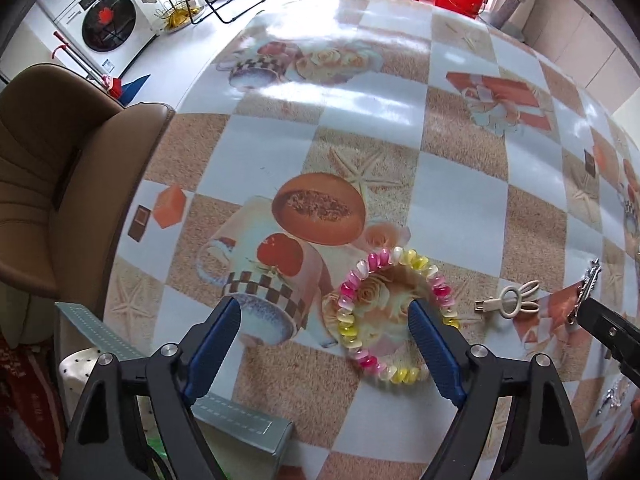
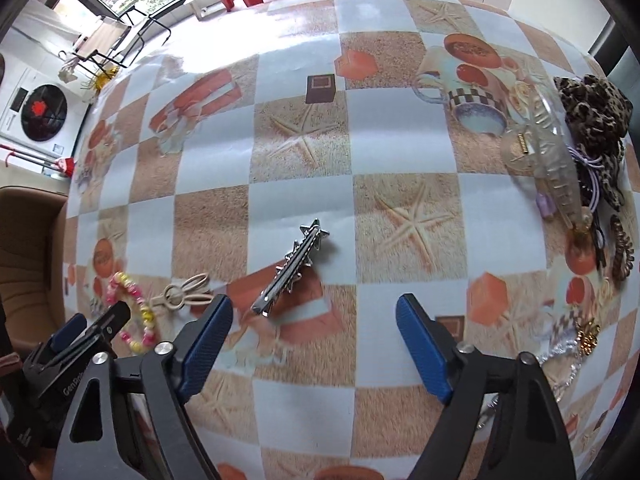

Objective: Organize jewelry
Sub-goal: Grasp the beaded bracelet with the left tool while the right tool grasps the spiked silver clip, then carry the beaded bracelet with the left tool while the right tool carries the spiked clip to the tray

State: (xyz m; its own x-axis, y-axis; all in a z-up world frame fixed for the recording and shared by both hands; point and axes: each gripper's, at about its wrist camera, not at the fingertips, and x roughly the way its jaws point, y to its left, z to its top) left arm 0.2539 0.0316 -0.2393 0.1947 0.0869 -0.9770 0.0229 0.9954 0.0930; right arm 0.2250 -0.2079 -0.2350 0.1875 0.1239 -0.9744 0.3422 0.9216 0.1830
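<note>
Both grippers point steeply down at the patterned tablecloth (image 1: 360, 128). The left gripper (image 1: 324, 320) has its blue jaws spread wide and pinches nothing; its right finger (image 1: 434, 344) hangs over the ring of the pink and yellow bead bracelet (image 1: 360, 354), which lies at lower centre of the left wrist view. The right gripper (image 2: 314, 318) is likewise spread and empty, with the silver star hair clip (image 2: 294, 266) lying just above the gap, nearer the left finger. A beige bunny clip (image 2: 185, 294) lies between bracelet and hair clip.
</note>
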